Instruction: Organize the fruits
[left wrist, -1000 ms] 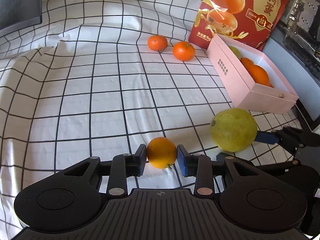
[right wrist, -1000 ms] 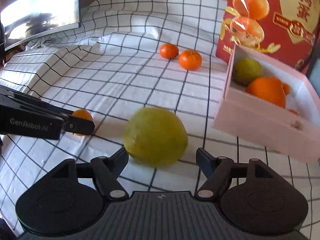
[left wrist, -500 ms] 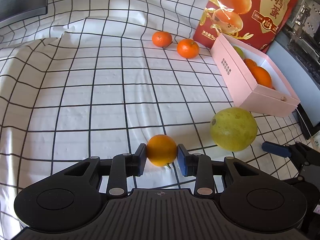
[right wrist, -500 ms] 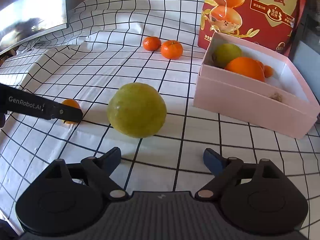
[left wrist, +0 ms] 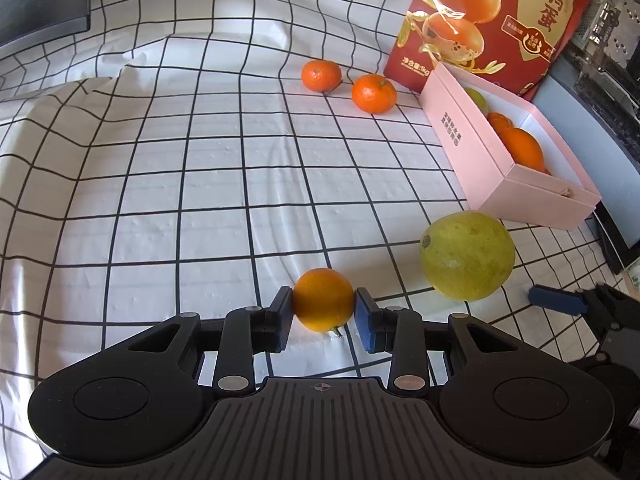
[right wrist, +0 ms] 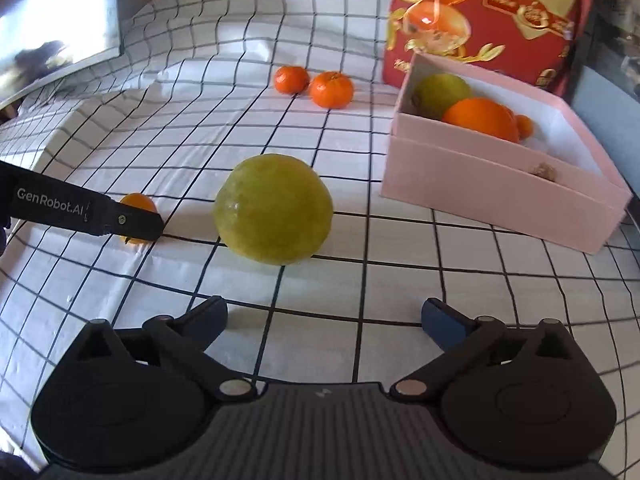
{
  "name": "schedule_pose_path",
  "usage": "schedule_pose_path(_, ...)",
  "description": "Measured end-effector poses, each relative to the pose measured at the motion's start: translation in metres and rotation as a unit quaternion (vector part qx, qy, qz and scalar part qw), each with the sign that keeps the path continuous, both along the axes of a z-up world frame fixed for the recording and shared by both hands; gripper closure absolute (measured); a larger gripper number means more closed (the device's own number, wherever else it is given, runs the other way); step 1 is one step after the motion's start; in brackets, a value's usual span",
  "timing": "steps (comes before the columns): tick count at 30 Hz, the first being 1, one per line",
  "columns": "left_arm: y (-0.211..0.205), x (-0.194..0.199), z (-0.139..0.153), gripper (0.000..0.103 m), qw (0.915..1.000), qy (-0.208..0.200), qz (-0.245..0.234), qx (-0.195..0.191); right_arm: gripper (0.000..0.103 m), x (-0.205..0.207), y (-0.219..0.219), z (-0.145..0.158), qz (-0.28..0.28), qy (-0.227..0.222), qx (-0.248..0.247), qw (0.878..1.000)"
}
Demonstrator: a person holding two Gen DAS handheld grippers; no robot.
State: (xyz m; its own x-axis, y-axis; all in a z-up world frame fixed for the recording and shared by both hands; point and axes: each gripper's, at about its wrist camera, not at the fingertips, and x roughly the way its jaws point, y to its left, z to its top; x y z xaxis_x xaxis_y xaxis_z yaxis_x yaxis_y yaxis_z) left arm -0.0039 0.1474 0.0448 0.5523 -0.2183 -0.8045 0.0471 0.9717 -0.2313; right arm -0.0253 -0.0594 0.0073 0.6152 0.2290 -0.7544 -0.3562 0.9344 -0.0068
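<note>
- While the left gripper [left wrist: 323, 314] clamps a small orange [left wrist: 323, 299] between its two pads, low over the checked cloth [left wrist: 200, 184], the right gripper [right wrist: 324, 316] stands with its jaws wide and nothing between them; they have just been opening.
- Just beyond the right gripper's fingertips sits a big yellow-green citrus [right wrist: 273, 210], resting on the cloth and free of both pads.
- Seen from the right wrist, the left gripper's finger [right wrist: 80, 212] reaches in from the left of that green fruit and covers part of the small orange; white lettering on the finger reads "GenRobot.AI".
- Right of the green citrus, near but apart from it, lies an open pink box [right wrist: 500, 196]. Inside it are another green fruit [right wrist: 440, 90], a large orange [right wrist: 480, 118] and a smaller orange piece [right wrist: 524, 126] behind that.
- Small dark print runs down the box's long side wall in the left-wrist view, too small to read.
- Behind the box stands a red package [left wrist: 500, 20] printed with pictures of halved yolk-coloured rounds and large gold Chinese characters.
- Farther from the green citrus, left of the red package, two mandarins [left wrist: 321, 75] [left wrist: 374, 93] sit side by side on the cloth, close together.
- Nothing lies between the open jaws and the green fruit.
- At the far left corner a dark screen [right wrist: 52, 32] edges the cloth.
</note>
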Motion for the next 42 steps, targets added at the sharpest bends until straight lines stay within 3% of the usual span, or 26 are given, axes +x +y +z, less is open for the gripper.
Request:
schedule_pose_path(2, 0.001, -0.001, 0.000, 0.065, 1.0000, 0.000, 0.000, -0.002, 0.010, 0.002, 0.001, 0.005, 0.002, -0.008, -0.002, 1.000)
schedule_pose_path(7, 0.003, -0.002, -0.001, 0.065, 0.9999, -0.003, 0.004, -0.010, 0.010, 0.001, 0.007, 0.025, 0.012, -0.059, 0.017, 0.998)
schedule_pose_path(10, 0.004, -0.001, 0.000, 0.065, 0.9998, 0.004, 0.010, -0.018, 0.010, 0.005, 0.018, 0.026, 0.033, -0.076, -0.006, 0.997)
schedule_pose_path(21, 0.005, 0.001, -0.001, 0.065, 0.9997, 0.007, 0.010, -0.023, 0.019, 0.020, 0.044, 0.019, 0.064, -0.088, -0.044, 0.993)
schedule_pose_path(25, 0.006, 0.002, -0.001, 0.065, 0.9995, 0.009, 0.012, -0.026, 0.037, 0.017, 0.042, 0.019, 0.075, -0.080, -0.041, 0.993)
schedule_pose_path(42, 0.005, 0.005, -0.003, 0.065, 0.9995, 0.014, 0.015, -0.026, 0.037, -0.020, 0.014, 0.021, 0.086, -0.055, -0.034, 0.994)
